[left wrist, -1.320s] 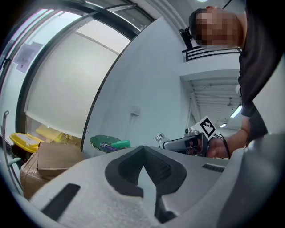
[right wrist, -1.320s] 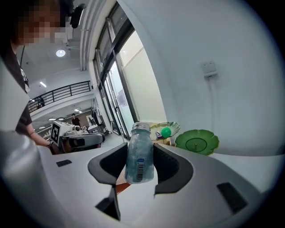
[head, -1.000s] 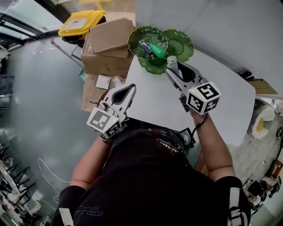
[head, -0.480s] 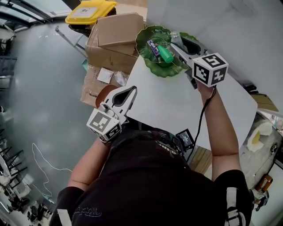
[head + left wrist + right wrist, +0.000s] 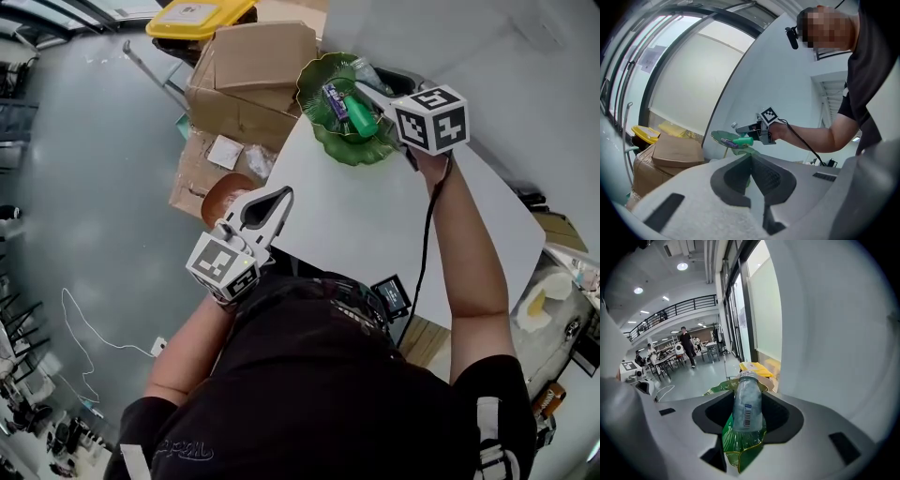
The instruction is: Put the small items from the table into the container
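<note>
1. Right arm stretched forward across the table. Right tongs out over the green dish at the far-left corner.
2. Right tongs clamped on a small clear plastic bottle with a pale cap and a barcode label. Lying along the jaws, cap pointing away, dish beneath. Contact between bottle and dish not discernible.
3. Left tongs held back at the table's near-left edge, close to the torso, pointed toward the dish. Jaws pressed together, nothing between them.
4. Dish: translucent green, leaf-shaped lobes, scalloped rim. Already holding a green tube-shaped item and a purple item, side by side.
5. Table: plain white, matte. To its left: stacked cardboard boxes, a yellow lid, glossy grey floor. Large glazed hall with a railed balcony seen in the right gripper view.
</note>
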Demonstrator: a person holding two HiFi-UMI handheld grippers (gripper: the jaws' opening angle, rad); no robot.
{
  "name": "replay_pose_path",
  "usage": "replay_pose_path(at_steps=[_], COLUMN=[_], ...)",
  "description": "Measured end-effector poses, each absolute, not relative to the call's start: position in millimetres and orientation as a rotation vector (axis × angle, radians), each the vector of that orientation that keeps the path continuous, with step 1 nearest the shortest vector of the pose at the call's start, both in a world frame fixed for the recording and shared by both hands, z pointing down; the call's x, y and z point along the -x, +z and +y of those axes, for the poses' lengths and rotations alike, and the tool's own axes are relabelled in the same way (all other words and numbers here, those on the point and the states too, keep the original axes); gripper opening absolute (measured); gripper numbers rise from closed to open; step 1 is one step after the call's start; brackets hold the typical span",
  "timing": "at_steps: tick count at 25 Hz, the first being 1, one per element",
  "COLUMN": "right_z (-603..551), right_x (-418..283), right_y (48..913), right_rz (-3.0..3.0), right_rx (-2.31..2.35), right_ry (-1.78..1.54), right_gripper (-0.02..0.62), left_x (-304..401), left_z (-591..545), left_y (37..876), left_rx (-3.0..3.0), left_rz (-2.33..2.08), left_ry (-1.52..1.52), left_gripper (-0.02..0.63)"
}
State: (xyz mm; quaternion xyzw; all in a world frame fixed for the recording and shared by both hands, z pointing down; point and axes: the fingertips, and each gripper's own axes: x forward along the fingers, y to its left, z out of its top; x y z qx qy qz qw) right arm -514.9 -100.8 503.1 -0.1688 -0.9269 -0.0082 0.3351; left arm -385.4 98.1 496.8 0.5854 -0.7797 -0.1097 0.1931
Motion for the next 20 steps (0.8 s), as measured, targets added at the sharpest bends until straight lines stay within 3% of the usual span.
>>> replay_pose_path(at_steps=[20], right_z=[-107], right_x=[509], right_y=[490], right_rz=[-2.47], right_rx=[0.396], right_ry=[-0.005], right_gripper=[0.19], left_x=[385], left_z=[113], left_y=[497], left_rx=[-1.609], left_rz=[-2.223], left_ry=[-0.316], left_gripper=[0.007])
